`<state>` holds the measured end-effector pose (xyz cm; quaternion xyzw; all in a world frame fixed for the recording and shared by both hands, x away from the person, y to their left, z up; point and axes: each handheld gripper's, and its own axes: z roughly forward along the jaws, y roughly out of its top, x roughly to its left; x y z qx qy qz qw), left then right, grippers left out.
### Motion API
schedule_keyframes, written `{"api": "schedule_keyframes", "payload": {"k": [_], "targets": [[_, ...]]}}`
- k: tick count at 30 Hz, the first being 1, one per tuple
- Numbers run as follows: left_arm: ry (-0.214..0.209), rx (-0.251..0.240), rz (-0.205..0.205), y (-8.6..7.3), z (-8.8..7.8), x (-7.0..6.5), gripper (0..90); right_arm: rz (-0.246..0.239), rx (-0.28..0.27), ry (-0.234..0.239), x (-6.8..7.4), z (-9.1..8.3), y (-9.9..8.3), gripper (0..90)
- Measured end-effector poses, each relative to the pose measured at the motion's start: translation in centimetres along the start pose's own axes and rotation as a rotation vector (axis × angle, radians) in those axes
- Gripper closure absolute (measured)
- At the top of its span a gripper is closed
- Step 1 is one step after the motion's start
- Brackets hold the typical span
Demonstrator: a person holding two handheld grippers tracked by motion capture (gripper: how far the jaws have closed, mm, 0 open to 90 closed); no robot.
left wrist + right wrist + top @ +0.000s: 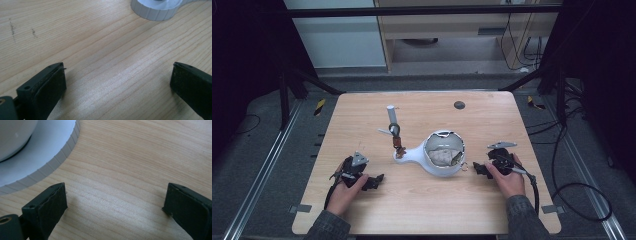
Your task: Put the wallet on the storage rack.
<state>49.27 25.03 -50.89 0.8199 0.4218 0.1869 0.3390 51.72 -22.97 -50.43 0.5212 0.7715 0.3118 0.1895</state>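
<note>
High view: the white base [409,156] is sitting at frame centre with a bowl [444,154] on its round end and a narrow arm running left toward an upright post [393,125]; something pale and crumpled is lying inside the bowl, too small to identify. The right gripper [477,168] is resting just right of the bowl, the left gripper [379,178] lower left of the base, both apart from it. Risk: a sideways approach is likely to be nudging the bowl off its seat or tipping the post. Left gripper view: jaws are standing wide with nothing between them, bare table [100,62] below, ribbed base edge [156,11] at top right. Right gripper view: jaws are gaping, gripping nothing; ribbed base rim [53,162] is curving through the upper left, the bowl [12,137] above it.
</note>
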Motion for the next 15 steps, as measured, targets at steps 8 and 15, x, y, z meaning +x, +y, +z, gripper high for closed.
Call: {"api": "schedule_keyframes", "payload": {"k": [8,15], "targets": [[0.000,0.002,0.003,0.00,-0.01,0.02,0.0,-0.005,-0.069,-0.046,0.58,0.22,-0.93,2.7],[-0.003,0.005,0.006,0.01,-0.02,0.04,0.0,0.000,-0.068,-0.055,0.64,0.21,-0.98,1.9]]}}
